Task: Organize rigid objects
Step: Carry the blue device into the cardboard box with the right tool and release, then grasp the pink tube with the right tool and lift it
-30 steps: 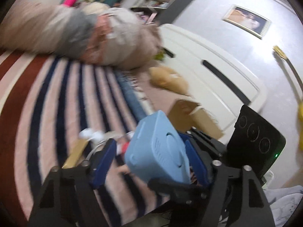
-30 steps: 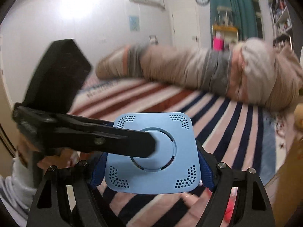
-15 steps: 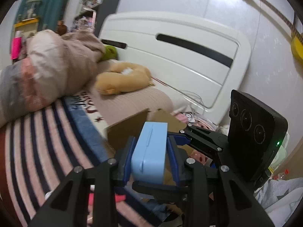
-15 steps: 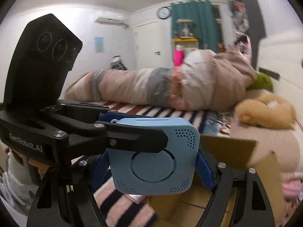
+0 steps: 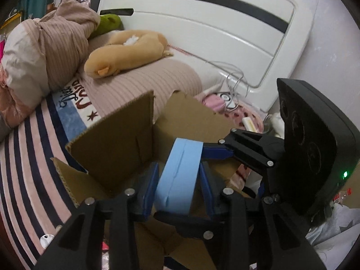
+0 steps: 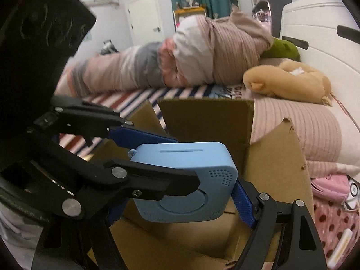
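I see the open cardboard box [image 5: 126, 139] directly under both grippers; its mouth is unblocked from above. Upright flaps [image 6: 207, 121] wall the far side and a torn flap [image 6: 279, 157] stands at the right, closing side entry. The blue device [image 6: 186, 180] fills the gap over the opening, pinched by the left gripper [image 5: 177, 180] and the right gripper [image 6: 182, 204], which cross each other. Pillow [image 5: 139, 90] presses against the far flaps; striped blanket [image 5: 29, 157] left lies flat, passable.

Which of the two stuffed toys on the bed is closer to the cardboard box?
The tan plush toy, lying on the pink ribbed pillow just beyond the cardboard box. The green plush toy sits farther back, against the headboard.
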The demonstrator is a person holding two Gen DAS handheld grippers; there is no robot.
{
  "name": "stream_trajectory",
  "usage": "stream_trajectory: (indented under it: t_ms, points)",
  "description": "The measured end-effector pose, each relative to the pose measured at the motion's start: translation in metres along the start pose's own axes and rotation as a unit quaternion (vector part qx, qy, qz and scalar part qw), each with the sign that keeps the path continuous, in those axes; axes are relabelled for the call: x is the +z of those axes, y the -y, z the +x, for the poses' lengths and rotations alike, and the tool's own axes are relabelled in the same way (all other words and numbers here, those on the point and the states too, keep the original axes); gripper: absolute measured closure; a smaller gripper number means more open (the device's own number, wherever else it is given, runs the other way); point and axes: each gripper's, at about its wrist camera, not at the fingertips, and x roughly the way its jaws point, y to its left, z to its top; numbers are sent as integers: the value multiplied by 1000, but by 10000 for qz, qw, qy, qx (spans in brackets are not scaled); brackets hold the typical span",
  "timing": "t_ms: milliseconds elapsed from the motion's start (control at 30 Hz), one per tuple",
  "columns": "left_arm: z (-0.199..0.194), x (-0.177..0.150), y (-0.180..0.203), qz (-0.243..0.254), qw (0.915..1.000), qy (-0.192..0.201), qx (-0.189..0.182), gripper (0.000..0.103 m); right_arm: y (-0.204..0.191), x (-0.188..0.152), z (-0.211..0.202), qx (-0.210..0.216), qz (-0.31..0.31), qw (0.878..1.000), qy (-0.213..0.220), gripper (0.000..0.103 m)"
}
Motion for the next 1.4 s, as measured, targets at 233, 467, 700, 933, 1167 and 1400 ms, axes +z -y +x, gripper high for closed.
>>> stream_trajectory:
  t_ms: [233,467,700,933,1167,1400]
  points:
    - [-13,-2,-11,-196,9995,176,174,48,-8,-1,-5,-342,-138,9993,-23,11]
    - [-86,-25,-33,-499,9925,1004,478,39,-41,11,-32,-754,-421,9950,493,5]
    - [-161,-82,-79,-1060,9694,1583,1552,36,-100,39,-47,-122,-510,9941,954,5]
    - [-187,-167,-143,-1888,9414,1635,2266,33,-181,38,1,673,-947,9920,488,5]
    - [-162,-237,-187,-2455,9317,1361,2304,33,-208,-7,72,614,-739,9942,-485,6]
    - [-136,-265,-193,-2693,9347,1239,1959,33,-174,-47,120,-148,-243,9942,-1038,14]
